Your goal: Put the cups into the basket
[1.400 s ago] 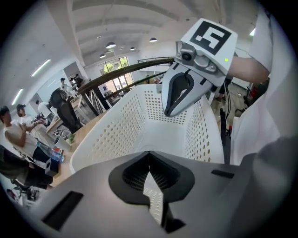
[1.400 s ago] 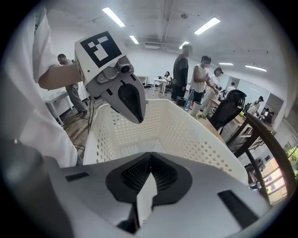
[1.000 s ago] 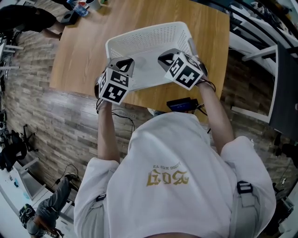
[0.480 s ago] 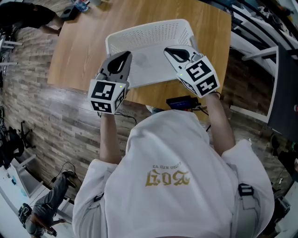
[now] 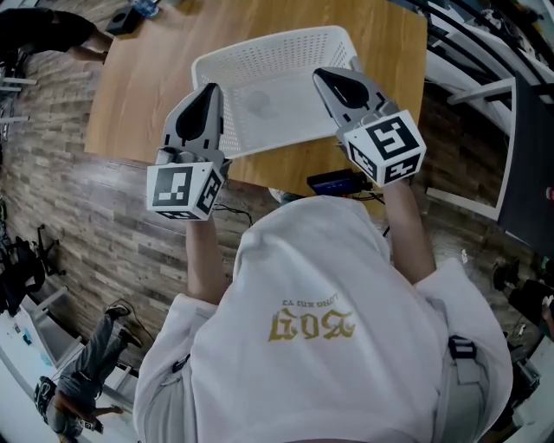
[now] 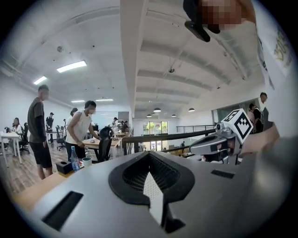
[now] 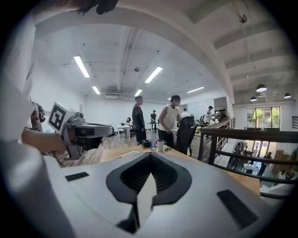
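Hovering above the white basket (image 5: 260,48) on the table (image 5: 143,86), left gripper (image 5: 209,88) and right gripper (image 5: 327,78) keep nothing, jaws pressed together; a cup (image 7: 160,145) near the far edge looks light, stiff; pinch its rim.

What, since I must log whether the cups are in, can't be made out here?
Basket, near corners: head view, the left gripper and right gripper cover them.
Basket, gripper views: hidden below each gripper's body.
Far-end items: head view, cut by the top edge.
Cup among them: left gripper view, too small for detail.
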The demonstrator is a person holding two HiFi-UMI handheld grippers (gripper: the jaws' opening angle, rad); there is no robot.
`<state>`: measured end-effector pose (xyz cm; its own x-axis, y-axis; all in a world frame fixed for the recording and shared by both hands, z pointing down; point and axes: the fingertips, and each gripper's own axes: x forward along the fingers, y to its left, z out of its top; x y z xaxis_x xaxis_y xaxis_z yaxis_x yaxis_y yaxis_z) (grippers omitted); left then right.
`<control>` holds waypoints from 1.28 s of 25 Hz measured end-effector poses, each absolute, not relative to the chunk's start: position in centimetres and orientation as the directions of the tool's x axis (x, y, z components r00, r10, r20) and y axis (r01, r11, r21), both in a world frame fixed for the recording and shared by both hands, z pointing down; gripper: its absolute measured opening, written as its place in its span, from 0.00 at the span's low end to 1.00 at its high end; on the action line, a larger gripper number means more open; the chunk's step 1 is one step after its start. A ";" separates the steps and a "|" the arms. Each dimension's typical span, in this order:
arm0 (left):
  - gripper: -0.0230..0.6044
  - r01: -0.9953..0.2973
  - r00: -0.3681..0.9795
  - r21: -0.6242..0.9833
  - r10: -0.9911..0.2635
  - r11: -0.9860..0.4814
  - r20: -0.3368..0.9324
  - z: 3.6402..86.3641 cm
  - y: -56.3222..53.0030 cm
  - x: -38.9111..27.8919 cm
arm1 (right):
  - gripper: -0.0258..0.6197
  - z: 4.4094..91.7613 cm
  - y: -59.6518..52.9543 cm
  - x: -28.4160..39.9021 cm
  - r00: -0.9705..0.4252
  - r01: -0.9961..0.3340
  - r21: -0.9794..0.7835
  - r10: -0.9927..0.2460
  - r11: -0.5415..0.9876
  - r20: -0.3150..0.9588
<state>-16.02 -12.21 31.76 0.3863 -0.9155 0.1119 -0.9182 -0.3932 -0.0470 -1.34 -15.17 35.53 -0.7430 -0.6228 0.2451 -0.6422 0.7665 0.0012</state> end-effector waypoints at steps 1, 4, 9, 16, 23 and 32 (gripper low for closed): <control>0.05 -0.919 0.386 -0.042 -0.916 -0.392 0.109 31.6 -12.1 -16.2 | 0.06 35.3 -15.1 -1.3 -0.744 -0.645 -0.009 -0.625 0.764 0.235; 0.05 -0.921 0.382 -0.032 -0.917 -0.388 0.111 31.8 -11.8 -16.5 | 0.06 34.8 -14.8 -1.4 -0.743 -0.651 -0.015 -0.633 0.759 0.218; 0.05 -0.926 0.374 -0.013 -0.922 -0.377 0.100 32.0 -11.4 -16.4 | 0.06 34.5 -14.6 -1.2 -0.741 -0.655 -0.019 -0.637 0.756 0.210; 0.05 -0.939 0.344 0.004 -0.938 -0.344 0.055 31.3 -10.9 -17.3 | 0.06 34.4 -14.6 -1.2 -0.729 -0.671 -0.021 -0.654 0.741 0.204; 0.05 -0.947 0.322 -0.003 -0.946 -0.322 -0.019 29.1 -10.5 -17.5 | 0.06 33.0 -14.1 -1.4 -0.742 -0.663 -0.025 -0.652 0.748 0.155; 0.05 -0.944 0.328 0.002 -0.938 -0.330 -0.112 26.6 -10.0 -17.1 | 0.06 29.5 -11.9 -3.9 -0.814 -0.578 0.042 -0.579 0.815 0.050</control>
